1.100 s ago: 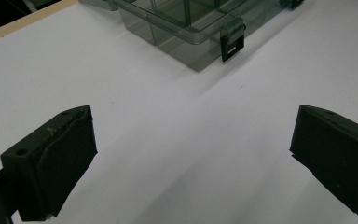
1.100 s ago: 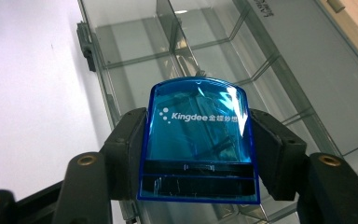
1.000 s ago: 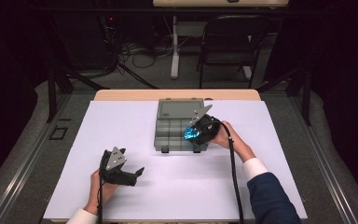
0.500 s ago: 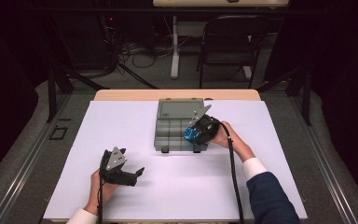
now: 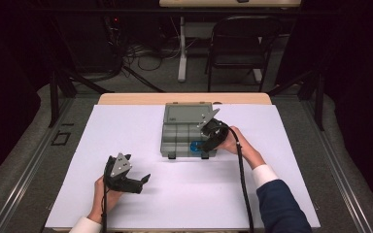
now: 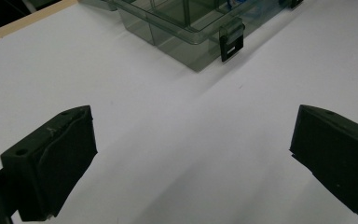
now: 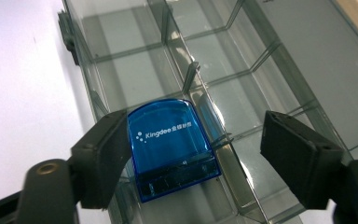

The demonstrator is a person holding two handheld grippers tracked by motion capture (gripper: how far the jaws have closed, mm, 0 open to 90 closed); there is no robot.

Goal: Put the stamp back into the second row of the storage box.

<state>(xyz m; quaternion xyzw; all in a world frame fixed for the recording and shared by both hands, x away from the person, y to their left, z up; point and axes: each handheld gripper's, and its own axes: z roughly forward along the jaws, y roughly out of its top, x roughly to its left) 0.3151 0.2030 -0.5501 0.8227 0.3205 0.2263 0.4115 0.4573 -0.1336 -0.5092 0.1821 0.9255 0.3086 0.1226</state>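
One smoky clear plastic compartment box (image 7: 242, 70) held one blue translucent device (image 7: 170, 142) marked "Kingdee", lower centre, between the right gripper's (image 7: 193, 161) spread fingers; the left gripper's (image 6: 191, 158) fingers were spread.

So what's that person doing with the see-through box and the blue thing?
A person holds a two-jaw gripper in each hand at a white table. The right gripper is over the open clear organizer box, its jaws spread wide. A small blue translucent item with white lettering lies in one compartment near the box's front edge, between the jaws but not squeezed. The left gripper rests open on the table in front of the box, holding nothing.
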